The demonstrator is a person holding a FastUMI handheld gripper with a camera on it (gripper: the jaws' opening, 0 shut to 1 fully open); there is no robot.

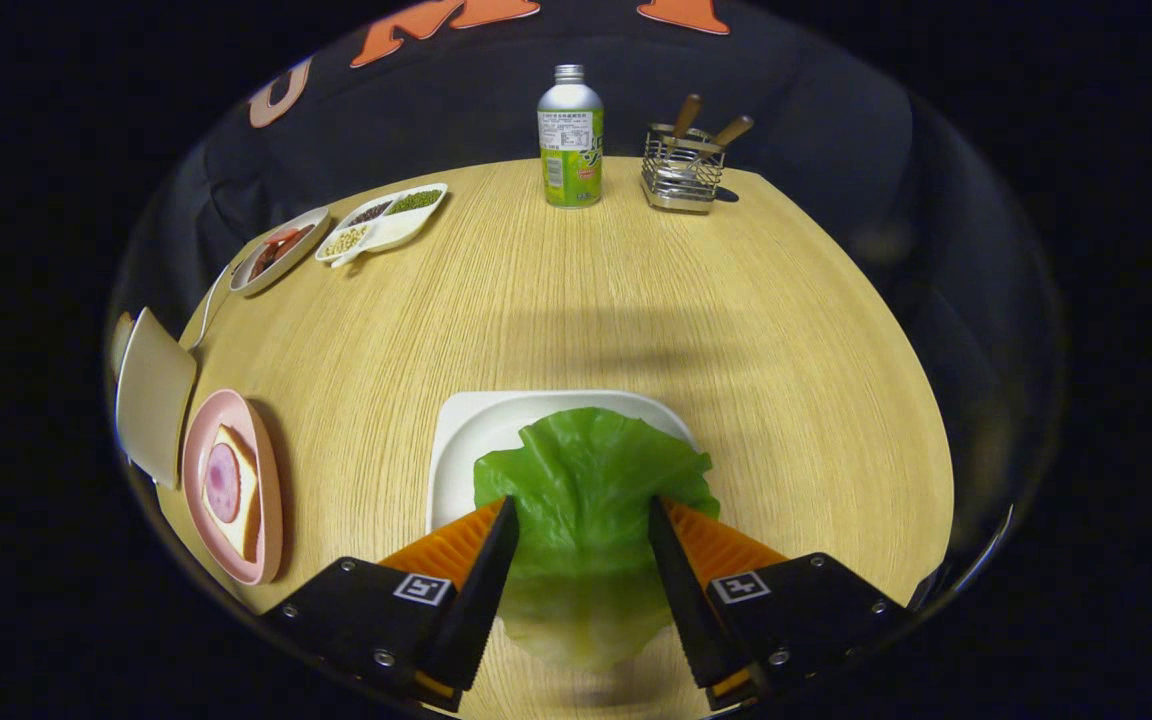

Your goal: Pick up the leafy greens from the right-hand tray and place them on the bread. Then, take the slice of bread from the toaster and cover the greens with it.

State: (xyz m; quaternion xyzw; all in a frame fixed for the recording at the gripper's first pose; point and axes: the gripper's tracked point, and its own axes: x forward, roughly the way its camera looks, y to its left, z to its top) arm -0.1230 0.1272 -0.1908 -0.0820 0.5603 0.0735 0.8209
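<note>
Over white tray, hand-held gripper straddling lettuce leaf

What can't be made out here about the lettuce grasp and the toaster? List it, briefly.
- Gripper hold: the fingers flank the lettuce leaf over the white tray; whether both press it cannot be told.
- Leaf's near end: blurred, below the fingers.
- Toaster: warped at the view's rim, beside the pink plate; any slice in it is hidden.
- Bread on that plate: partly covered by a round meat slice.
</note>
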